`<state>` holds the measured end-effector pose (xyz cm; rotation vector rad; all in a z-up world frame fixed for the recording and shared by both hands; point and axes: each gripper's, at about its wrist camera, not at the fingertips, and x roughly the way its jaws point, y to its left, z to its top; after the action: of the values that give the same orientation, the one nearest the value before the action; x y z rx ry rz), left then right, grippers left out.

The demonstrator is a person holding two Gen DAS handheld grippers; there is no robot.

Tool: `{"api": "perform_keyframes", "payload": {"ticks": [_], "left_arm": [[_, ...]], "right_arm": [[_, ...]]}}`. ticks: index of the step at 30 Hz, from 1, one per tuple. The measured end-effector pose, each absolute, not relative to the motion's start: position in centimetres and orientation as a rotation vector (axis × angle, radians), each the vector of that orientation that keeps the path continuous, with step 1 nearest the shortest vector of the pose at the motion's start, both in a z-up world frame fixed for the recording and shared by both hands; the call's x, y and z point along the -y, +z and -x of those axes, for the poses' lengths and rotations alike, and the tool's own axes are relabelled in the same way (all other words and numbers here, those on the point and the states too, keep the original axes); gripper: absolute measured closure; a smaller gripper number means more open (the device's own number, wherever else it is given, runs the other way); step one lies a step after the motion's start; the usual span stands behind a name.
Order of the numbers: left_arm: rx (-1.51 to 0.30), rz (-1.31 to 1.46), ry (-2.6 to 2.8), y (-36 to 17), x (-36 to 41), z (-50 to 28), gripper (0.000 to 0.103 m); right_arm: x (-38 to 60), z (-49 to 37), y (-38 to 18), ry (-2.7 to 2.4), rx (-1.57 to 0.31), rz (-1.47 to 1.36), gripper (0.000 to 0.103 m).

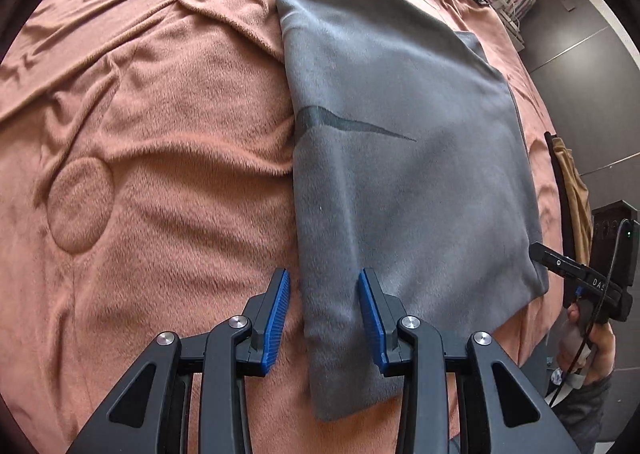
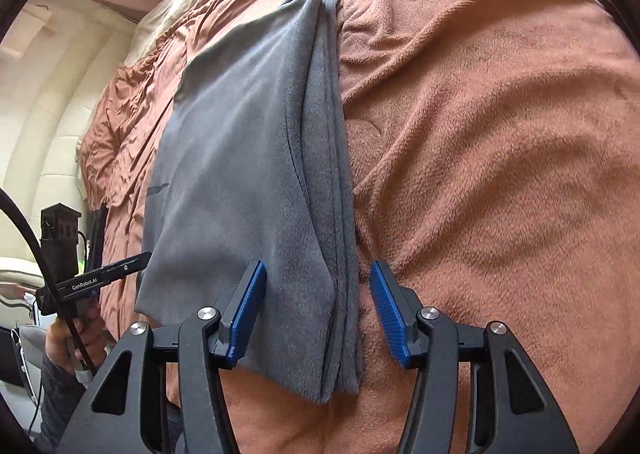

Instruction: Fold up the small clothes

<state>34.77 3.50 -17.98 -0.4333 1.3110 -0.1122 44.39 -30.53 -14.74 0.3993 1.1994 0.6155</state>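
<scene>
Mid-fold, we held both tools, left tool [image 1: 323,320] and right tool [image 2: 318,318], spread and empty at the grey garment's [image 1: 400,173] near corners on the bed [image 1: 160,133]; pinching these corners should come next.

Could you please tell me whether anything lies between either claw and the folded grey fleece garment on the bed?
Nothing visible does. The left claw hangs open over the near left edge of the folded grey fleece garment, and the right claw hangs open over its near right edge, on the rust-brown plush blanket.

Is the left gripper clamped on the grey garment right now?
No. The left gripper stands open over the near left edge of the grey garment, its blue pads apart and not pinching the cloth.
</scene>
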Motion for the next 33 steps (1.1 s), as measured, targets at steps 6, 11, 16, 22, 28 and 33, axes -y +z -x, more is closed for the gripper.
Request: {"api": "perform_keyframes", "payload": {"ticks": [6,11,16,22,28,33], "left_arm": [[-1.302,0.527,-0.110,-18.5,-3.9,-32.6,0.066],[-1.267,0.534,-0.075,-18.5,-3.5,-32.3,0.066],[-1.246,0.533,-0.057,-17.9,-3.3,-31.9,0.086],[-1.209,0.529,-0.080,-15.9,-3.9,-31.7,0.094],[-1.184,0.547,-0.118,-14.1,-5.1,-31.3,0.094],[-1.178,0.541,-0.143,-13.1,-5.6,-29.7,0.094]], "right_arm": [[31.2,-44.1,-15.7,0.648,-1.188,-0.470,0.051],[30.8,-43.7,-16.5,0.644,-1.170,-0.475,0.053],[30.1,-43.2,-16.2,0.635,-1.184,-0.480,0.088],[29.1,-41.4,-13.2,0.608,-1.119,-0.401,0.092],[28.8,-39.2,-12.3,0.631,-1.108,-0.417,0.092],[29.2,-37.5,-12.7,0.652,-1.114,-0.444,0.092]]}}
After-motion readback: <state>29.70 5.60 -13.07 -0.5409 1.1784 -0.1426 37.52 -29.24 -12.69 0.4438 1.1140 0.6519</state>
